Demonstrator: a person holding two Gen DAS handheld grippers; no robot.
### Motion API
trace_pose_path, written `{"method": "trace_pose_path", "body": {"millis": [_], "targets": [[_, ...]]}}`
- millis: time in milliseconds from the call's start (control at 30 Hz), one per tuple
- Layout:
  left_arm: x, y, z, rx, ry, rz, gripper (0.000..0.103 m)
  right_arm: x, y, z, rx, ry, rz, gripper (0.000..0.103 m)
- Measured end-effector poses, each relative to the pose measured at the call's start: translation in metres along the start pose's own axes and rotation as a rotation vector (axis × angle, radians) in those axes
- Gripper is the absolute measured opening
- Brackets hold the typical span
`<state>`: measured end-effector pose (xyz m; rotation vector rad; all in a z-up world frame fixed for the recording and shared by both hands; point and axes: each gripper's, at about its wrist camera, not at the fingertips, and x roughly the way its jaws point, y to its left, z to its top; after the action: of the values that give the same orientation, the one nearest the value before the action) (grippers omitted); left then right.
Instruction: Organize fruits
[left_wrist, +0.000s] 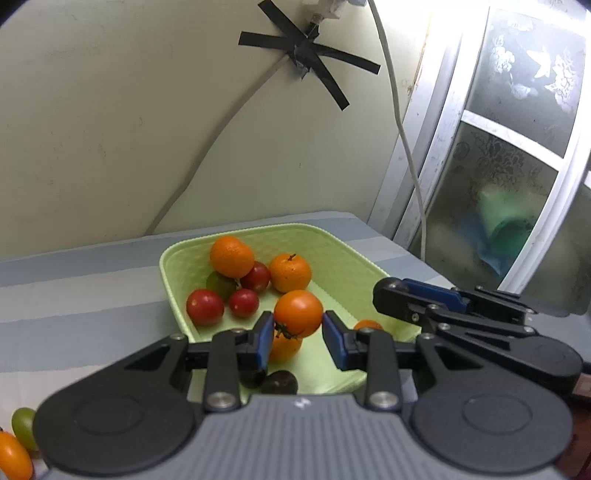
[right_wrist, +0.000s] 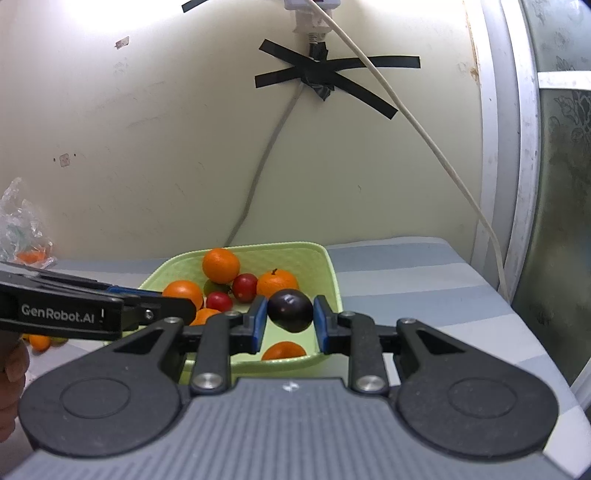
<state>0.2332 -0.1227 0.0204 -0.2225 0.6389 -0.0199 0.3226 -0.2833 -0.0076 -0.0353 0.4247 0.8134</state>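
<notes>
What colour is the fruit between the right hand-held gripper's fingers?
Dark purple, nearly black: the plum between the right hand-held gripper fingers, clearest in the right wrist view.

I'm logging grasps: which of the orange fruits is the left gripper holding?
The orange tomato with the dark stem at its lower left, raised between the left gripper pads; the other orange fruits lie loose in the green tray.

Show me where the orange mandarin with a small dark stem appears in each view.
Left wrist view: the stemmed orange mandarin sits near centre, at the back of the light green plastic tray.
Right wrist view: the mandarin is just left of centre, in the same tray.
Shared landmark: the black tape cross on the wall.
</notes>
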Motion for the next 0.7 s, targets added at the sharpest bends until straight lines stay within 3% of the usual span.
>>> {"method": "trace_pose_path", "body": {"millis": [167, 233, 267, 367, 567, 700], "targets": [[0.008, -0.006, -0.002, 0.026, 0.007, 0.03, 0.031, 0.006, 0.0, 0.001, -0.009, 0.009, -0.014, 0.031], [0.009, -0.007, -0.002, 0.037, 0.006, 0.044, 0.038, 0.007, 0.001, 0.0, -0.015, 0.006, -0.017, 0.031], [0.008, -0.008, -0.002, 0.04, -0.002, 0.052, 0.048, 0.007, 0.001, -0.001, -0.015, 0.002, -0.02, 0.035], [-0.001, -0.008, 0.0, 0.053, -0.03, 0.061, 0.049, 0.007, 0.001, -0.002, -0.018, -0.017, -0.011, 0.044], [-0.055, 0.016, 0.005, -0.014, -0.127, 0.06, 0.049, -0.003, 0.006, -0.006, -0.047, -0.08, -0.031, 0.044], [-0.119, 0.054, -0.016, -0.086, -0.212, 0.106, 0.049, -0.016, 0.002, -0.006, -0.013, -0.145, -0.021, 0.045]]}}
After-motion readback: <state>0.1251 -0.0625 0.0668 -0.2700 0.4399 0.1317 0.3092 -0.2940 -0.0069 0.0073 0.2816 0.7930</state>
